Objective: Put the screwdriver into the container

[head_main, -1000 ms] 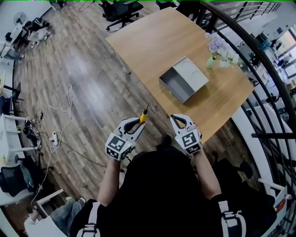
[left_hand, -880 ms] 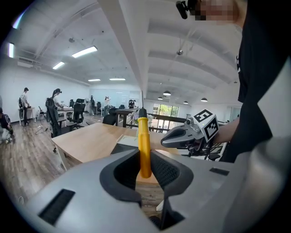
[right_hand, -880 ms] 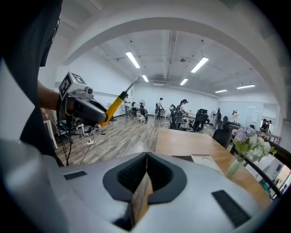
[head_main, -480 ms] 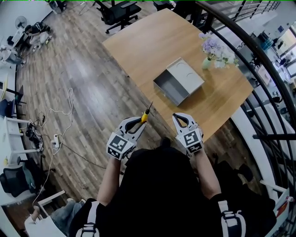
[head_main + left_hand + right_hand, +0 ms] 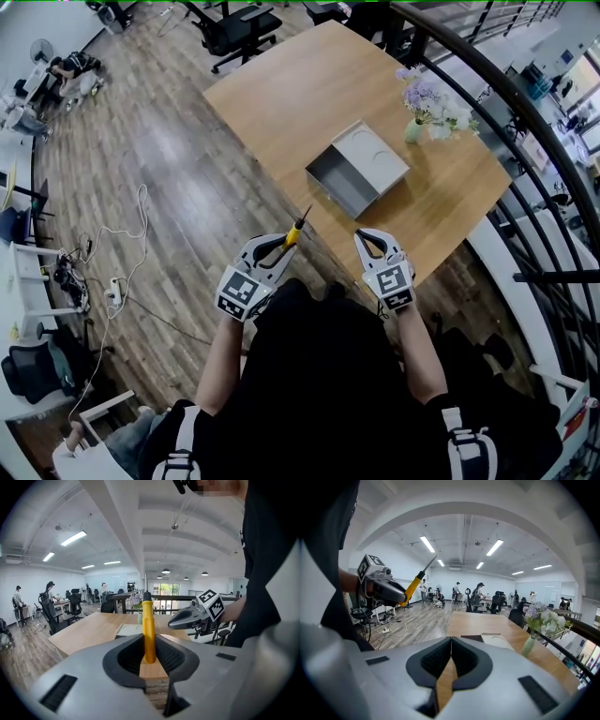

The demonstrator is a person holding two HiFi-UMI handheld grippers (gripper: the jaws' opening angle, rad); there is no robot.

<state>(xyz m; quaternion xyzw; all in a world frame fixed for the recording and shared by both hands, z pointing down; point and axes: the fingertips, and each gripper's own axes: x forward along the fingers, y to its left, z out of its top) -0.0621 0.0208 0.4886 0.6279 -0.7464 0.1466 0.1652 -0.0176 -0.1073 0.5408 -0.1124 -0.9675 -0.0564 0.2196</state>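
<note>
My left gripper (image 5: 277,246) is shut on a yellow-handled screwdriver (image 5: 294,232), whose dark tip points up toward the table. In the left gripper view the yellow handle (image 5: 149,630) stands upright between the jaws. The grey open container (image 5: 356,167) with its lid beside it sits on the wooden table (image 5: 309,84), ahead of both grippers. My right gripper (image 5: 367,238) is held near the table's near edge, shut with nothing in it; its jaws meet in the right gripper view (image 5: 451,645). That view also shows the screwdriver (image 5: 415,584) at left and the container (image 5: 490,639) on the table.
A vase of flowers (image 5: 422,105) stands on the table right of the container. A black railing (image 5: 525,150) curves along the right side. Office chairs (image 5: 234,23) stand beyond the table. Cables and a power strip (image 5: 112,281) lie on the wooden floor at left.
The view has shifted slightly so the table and container sit a little lower-left; both grippers have edged a bit closer to the table. The screwdriver stays held.
</note>
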